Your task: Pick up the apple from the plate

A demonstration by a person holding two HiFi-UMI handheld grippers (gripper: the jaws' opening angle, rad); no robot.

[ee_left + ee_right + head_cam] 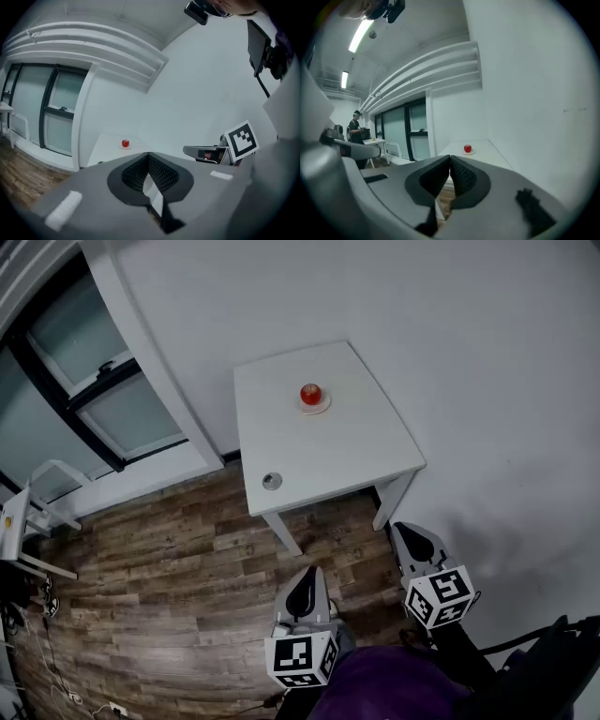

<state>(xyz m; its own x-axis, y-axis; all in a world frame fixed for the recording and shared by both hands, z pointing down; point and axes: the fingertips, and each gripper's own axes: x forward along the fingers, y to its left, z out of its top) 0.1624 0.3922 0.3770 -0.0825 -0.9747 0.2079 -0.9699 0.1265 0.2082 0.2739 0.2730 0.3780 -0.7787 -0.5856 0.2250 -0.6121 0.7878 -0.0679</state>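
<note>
A red apple (pixel 311 393) is seen on a small plate (pixel 324 409) toward the far side of the white table (pixel 366 451). The left gripper (pixel 149 158) and right gripper (pixel 450 160) are held clenched and empty, well short of the table. A small round object (pixel 272 481), possibly a metal cap, lies near the table's front edge.

The right gripper (pixel 450 159) has its jaws pressed together, with nothing between them. Beyond their tips, well apart from them, a red apple (pixel 467 148) sits on a small plate (pixel 470 152) toward the far edge of a white table (pixel 493 154).
</note>
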